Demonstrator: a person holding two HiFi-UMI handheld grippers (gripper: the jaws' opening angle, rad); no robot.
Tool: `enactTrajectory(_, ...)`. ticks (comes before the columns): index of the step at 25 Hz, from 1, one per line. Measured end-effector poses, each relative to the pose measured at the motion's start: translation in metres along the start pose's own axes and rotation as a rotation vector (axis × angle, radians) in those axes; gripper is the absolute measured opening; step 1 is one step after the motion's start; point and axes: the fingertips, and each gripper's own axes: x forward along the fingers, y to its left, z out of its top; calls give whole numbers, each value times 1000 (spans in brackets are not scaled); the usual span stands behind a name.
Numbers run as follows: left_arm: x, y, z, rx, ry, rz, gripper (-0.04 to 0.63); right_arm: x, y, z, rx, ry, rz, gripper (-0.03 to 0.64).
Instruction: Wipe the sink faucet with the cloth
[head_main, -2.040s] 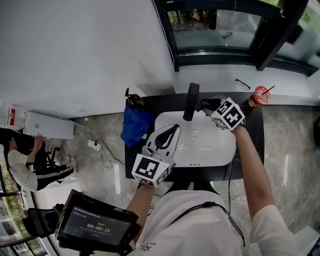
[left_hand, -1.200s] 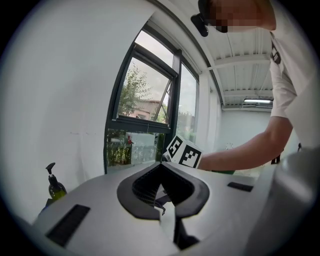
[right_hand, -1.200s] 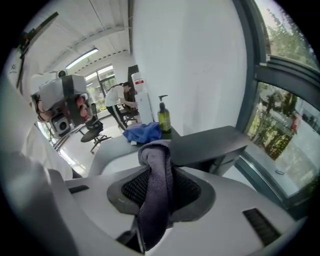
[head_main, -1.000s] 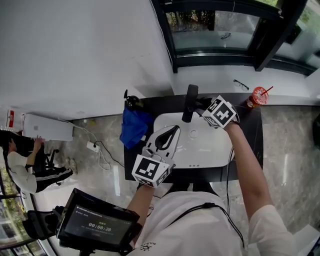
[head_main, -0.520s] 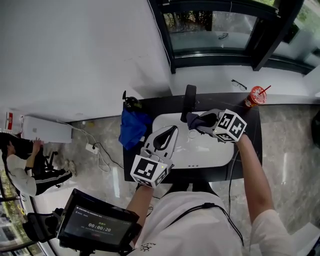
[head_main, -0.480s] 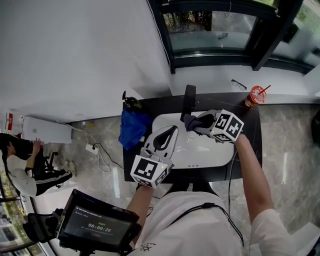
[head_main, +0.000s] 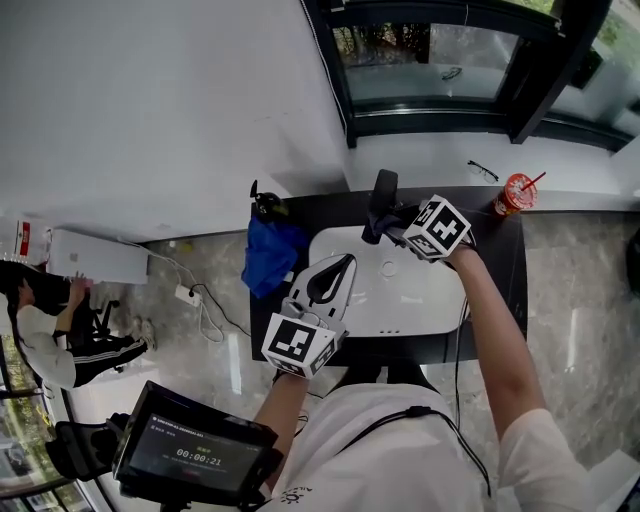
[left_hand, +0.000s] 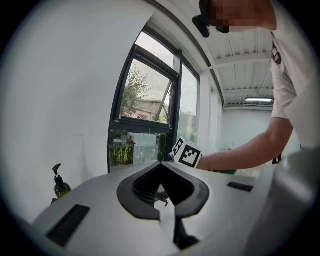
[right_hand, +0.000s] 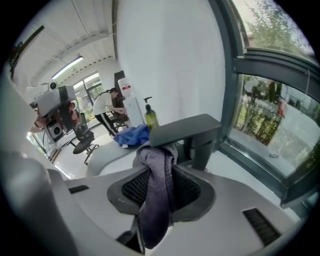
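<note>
Cloth (right_hand: 156, 195): grey-purple, clamped in the right gripper (right_hand: 159, 167). The jaws are partly closed on its middle, with a bunch above the tips and a tail hanging below. The bunched end lies against the tip of the faucet (right_hand: 187, 131) spout.

Faucet: dark, upright at the middle of the back edge of the sink (head_main: 430, 300). The sink is white, set in a black worktop (head_main: 500, 270).

Left gripper (left_hand: 161, 187): jaws together, nothing between them. It is over the sink's front-left part, well apart from the faucet.

Surroundings: blue rag (head_main: 270, 250) at the worktop's left edge, soap bottle (head_main: 265, 205) at the back-left corner, red cup (head_main: 517, 192) by the back-right corner.
</note>
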Motion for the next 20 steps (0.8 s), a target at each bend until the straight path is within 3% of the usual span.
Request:
enactTrajectory(4, 1, -1, -1, -3, 3, -3, -6, -16, -36, -15, 67, -28, -134, 120)
enactTrajectory(8, 1, -3, 0, -6, 3, -6, -6, -28, -53, -45, 126, -34, -215, 120)
enactTrajectory(11, 1, -3, 0, -7, 4, -8, -6, -23, -49, -68, 146, -27, -205, 120)
enactTrajectory(14, 0, -2, -2, -8, 10, -1, -6, 0, -39, -80, 84, 4, -194, 120)
enactTrajectory(20, -7, 5, -9, -9, 29, 30, -6, 47, -33, -64, 70, -34, -155, 120)
